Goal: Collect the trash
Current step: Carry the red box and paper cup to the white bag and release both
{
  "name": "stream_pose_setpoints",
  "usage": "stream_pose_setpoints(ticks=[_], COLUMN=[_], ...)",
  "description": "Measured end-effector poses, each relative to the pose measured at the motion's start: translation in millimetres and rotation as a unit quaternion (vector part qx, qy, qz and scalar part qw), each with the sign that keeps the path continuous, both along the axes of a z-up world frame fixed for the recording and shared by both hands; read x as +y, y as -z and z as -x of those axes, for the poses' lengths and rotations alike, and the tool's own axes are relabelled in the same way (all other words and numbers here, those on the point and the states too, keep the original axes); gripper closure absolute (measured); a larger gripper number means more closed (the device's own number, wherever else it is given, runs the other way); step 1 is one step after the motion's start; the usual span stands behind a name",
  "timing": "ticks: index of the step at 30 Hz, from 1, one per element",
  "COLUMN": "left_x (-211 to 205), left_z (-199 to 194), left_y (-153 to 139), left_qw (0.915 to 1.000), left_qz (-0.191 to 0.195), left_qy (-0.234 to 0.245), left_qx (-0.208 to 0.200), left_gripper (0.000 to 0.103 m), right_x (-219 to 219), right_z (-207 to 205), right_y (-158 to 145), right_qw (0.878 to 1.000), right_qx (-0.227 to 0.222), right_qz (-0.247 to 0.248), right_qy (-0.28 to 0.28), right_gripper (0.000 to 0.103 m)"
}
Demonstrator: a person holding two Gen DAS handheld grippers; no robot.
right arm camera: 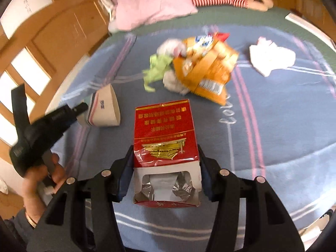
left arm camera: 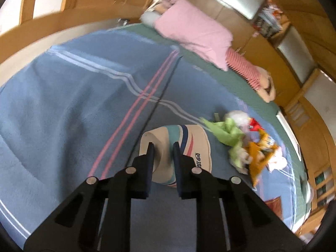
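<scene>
- Red cigarette pack [right arm camera: 166,138], torn open, is sitting clamped between the right gripper [right arm camera: 166,168] fingers, lifted over the blue blanket [right arm camera: 273,136].
- Left gripper [left arm camera: 162,147] is closing its fingers on the wall of the flattened paper cup [left arm camera: 189,145].
- Orange snack bag [right arm camera: 208,71], green wrapper [right arm camera: 157,69] and white tissues [right arm camera: 271,56] are still lying on the bed, waiting; collecting looks barely started.
</scene>
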State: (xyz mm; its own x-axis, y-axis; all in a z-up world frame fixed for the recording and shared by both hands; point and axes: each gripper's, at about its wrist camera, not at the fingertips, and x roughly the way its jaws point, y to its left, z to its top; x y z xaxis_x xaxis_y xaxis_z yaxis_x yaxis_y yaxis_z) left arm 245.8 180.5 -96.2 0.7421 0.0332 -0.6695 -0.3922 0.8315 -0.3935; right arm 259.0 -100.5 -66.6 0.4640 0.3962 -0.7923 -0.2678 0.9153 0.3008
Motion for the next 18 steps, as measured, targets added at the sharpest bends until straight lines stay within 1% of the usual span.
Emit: stream_pose_setpoints(ticks=[2,4,7,8,10,13,15,17,18], left_x=[-11,-25,-45,-54,-68,-101,-122,-144,-155], left_z=[14,29,58,69,82,101,114,131,139], left_y=[-7,-12,-16,-17,-19,-27,-32,-34,-35], left_qw=[0.9997,0.9990,0.9973,0.9960,0.9943,0.9906,0.9883,0.9863,0.9845], left_qz=[-0.010,-0.004,0.027,0.041,0.051,0.046,0.034,0.017,0.014], left_qy=[0.015,0.030,0.049,0.056,0.072,0.113,0.137,0.155,0.166], left_qx=[-0.016,-0.031,-0.049,-0.055,-0.060,-0.060,-0.058,-0.055,-0.054], left_gripper=[0.084,0.084,0.084,0.084,0.084,0.084,0.084,0.084,0.084], right_x=[-13,-30,-57,-66,-86,-121,-144,-159,-167], right_z=[12,25,48,57,76,109,131,149,160], right_y=[-13,-26,-43,-45,-43,-39,-35,-27,-19], right_qw=[1.000,0.999,0.998,0.998,0.997,0.997,0.997,0.998,0.998], right_qx=[-0.014,-0.031,-0.050,-0.053,-0.058,-0.047,-0.035,-0.020,-0.002], right_qz=[-0.012,-0.025,-0.038,-0.040,-0.036,-0.039,-0.037,-0.025,-0.010], right_qy=[0.003,0.006,0.010,0.012,0.025,0.047,0.057,0.060,0.062], right_gripper=[0.048,0.048,0.048,0.048,0.048,0.048,0.048,0.048,0.048])
